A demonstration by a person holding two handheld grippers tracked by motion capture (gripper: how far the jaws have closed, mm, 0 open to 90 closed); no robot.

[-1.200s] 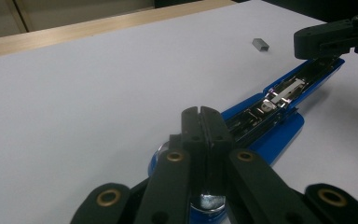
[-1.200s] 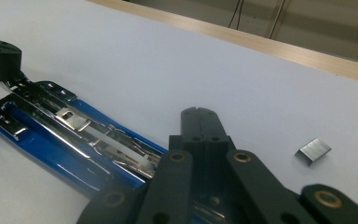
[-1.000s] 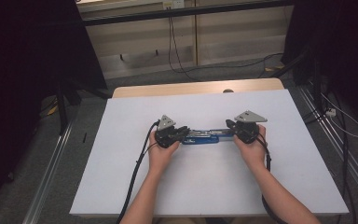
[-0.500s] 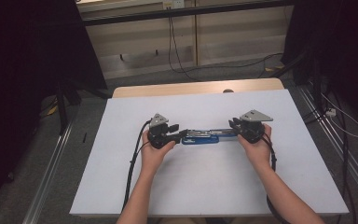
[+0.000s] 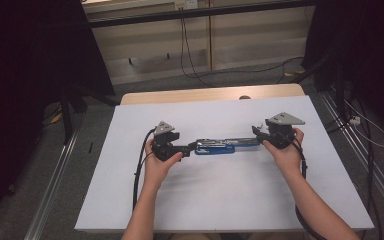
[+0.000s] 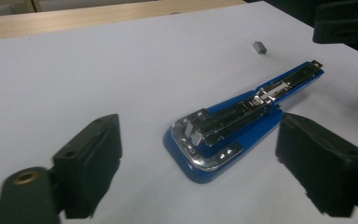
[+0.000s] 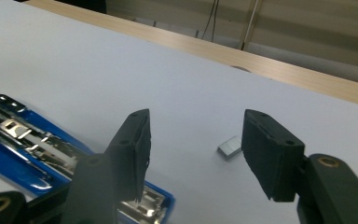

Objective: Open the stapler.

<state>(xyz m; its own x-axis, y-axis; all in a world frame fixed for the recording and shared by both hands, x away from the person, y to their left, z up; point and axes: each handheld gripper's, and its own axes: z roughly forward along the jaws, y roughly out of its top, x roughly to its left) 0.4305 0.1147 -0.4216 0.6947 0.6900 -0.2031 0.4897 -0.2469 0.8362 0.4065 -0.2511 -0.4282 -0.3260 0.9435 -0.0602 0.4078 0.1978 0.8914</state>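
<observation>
So the stapler [image 5: 226, 145] is lying flat on the white surface [image 5: 220, 200], opened out full length, blue base with the chrome staple track facing up. In the high view it runs left to right about mid-surface, right between my two tongs. Nothing's sitting on it.

Left tongs [image 5: 189, 147] are at its wide rounded end. In the left gripper view [image 6: 196, 172] the jaws have just been opening and now stand released, one on either side of that blue end, not touching it. Right tongs [image 5: 258, 134] are at the other end; in the right gripper view [image 7: 193, 154] the jaws have just been spreading too, let go, with nothing between them but bare surface. The stapler end sits just off to the side, under one jaw.

Only loose bit nearby is a small grey block [image 7: 229, 148], looks like a staple strip, lying on the surface near the stapler's narrow end [image 6: 259, 47]. It's apart from the stapler and it's not blocking either tongs.

Further out: a wooden edge [image 5: 205, 94] runs along the far side of the surface, cables [image 5: 190, 45] trail across the floor behind, and metal rails [image 5: 55, 180] run down the sides.
</observation>
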